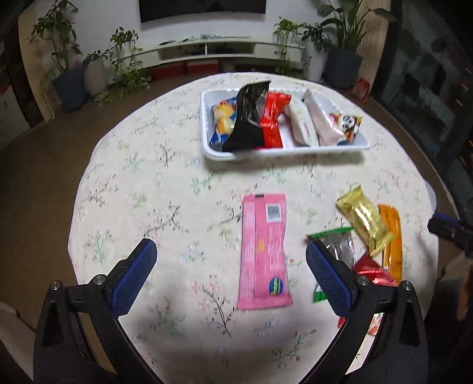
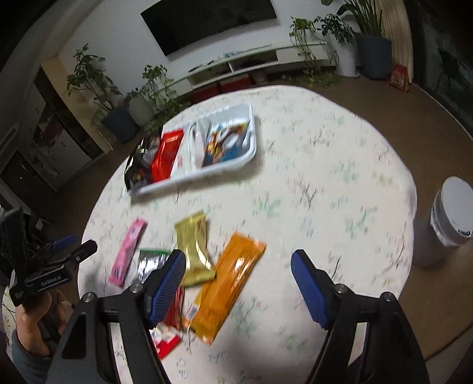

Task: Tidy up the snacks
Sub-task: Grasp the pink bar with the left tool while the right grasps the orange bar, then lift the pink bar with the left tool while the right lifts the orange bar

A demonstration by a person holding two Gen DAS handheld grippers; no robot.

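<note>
- Snacks lie loose on the table (image 1: 133, 165): pink pack (image 1: 264, 251) near centre, gold pack (image 2: 193, 251) and orange pack (image 2: 229, 283) to its right; others fill the far tray (image 1: 207, 147).
- Left gripper (image 1: 230, 265) gapes wide over the pink pack, holding nothing.
- Right gripper (image 2: 238, 271) is open and empty above the orange pack.
- Wrappers look light, crinkly, slippery; pinch across the flat middle.

A wall television (image 2: 207, 23), potted plants (image 1: 63, 68) and a white bin (image 2: 449, 215) surround the floral tablecloth (image 1: 147, 165).
</note>
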